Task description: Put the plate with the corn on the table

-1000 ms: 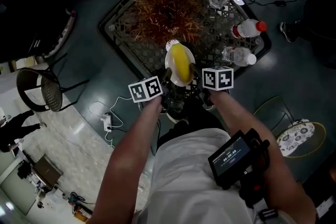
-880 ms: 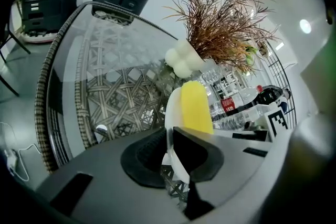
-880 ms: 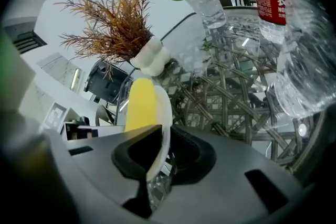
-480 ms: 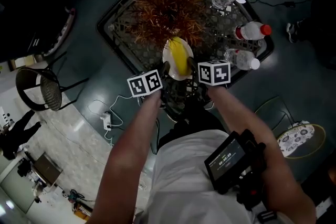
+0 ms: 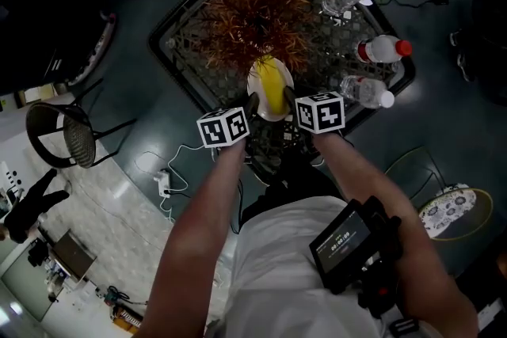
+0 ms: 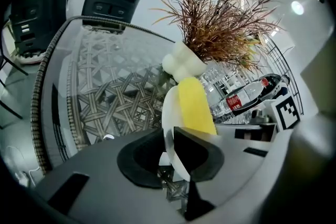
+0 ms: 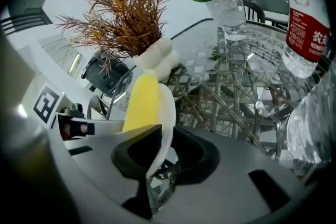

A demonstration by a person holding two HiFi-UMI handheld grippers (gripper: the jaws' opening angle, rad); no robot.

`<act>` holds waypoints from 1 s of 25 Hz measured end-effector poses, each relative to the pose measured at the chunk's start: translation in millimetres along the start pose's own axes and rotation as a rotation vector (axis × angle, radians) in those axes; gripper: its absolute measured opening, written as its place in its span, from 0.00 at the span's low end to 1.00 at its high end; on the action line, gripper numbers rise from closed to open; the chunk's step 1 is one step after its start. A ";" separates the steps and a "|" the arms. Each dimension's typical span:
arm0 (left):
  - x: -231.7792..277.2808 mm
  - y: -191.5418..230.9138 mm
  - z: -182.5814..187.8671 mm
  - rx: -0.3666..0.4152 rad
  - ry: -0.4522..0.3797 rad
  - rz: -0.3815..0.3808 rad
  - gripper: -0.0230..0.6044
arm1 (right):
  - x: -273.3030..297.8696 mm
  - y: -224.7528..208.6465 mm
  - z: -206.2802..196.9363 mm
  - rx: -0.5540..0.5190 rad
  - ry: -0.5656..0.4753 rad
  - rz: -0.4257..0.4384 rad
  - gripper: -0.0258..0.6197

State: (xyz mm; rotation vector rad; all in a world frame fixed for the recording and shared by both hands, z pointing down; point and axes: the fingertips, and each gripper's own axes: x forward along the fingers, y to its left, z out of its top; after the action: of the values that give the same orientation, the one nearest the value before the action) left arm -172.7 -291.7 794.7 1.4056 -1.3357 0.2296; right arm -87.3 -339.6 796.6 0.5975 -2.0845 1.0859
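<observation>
Small white round plate (image 5: 258,96) bearing a yellow corn cob (image 5: 273,83), held over the near edge of the glass-topped woven-lattice table (image 5: 176,51), just in front of the dried reddish-brown plant (image 5: 249,12). Left gripper (image 6: 170,152) and right gripper (image 7: 157,157) each clamp the plate's rim on opposite sides. Contact between plate and glass cannot be determined.

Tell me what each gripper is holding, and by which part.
Both hold the white plate with the corn: the left gripper clamps its left rim, the right gripper its right rim.
</observation>
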 end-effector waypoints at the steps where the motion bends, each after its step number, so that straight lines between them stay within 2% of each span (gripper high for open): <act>1: -0.3 -0.3 -0.3 0.004 -0.002 -0.001 0.10 | -0.1 0.1 -0.2 -0.002 -0.001 -0.005 0.13; 6: -4.2 -0.8 -0.7 0.019 -0.024 0.007 0.18 | -1.9 -0.1 0.1 -0.002 -0.030 -0.019 0.13; 17: -23.0 8.7 -6.9 0.025 -0.036 0.012 0.18 | -10.0 -5.7 -0.4 0.018 -0.076 -0.058 0.13; 25: -32.2 0.0 -16.6 0.050 -0.035 0.016 0.18 | -24.6 -5.9 1.7 0.038 -0.129 -0.047 0.13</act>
State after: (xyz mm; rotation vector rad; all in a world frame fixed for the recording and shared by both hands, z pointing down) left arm -175.0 -260.6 776.4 1.4465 -1.3793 0.2513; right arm -68.1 -342.3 780.4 0.7492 -2.1518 1.0874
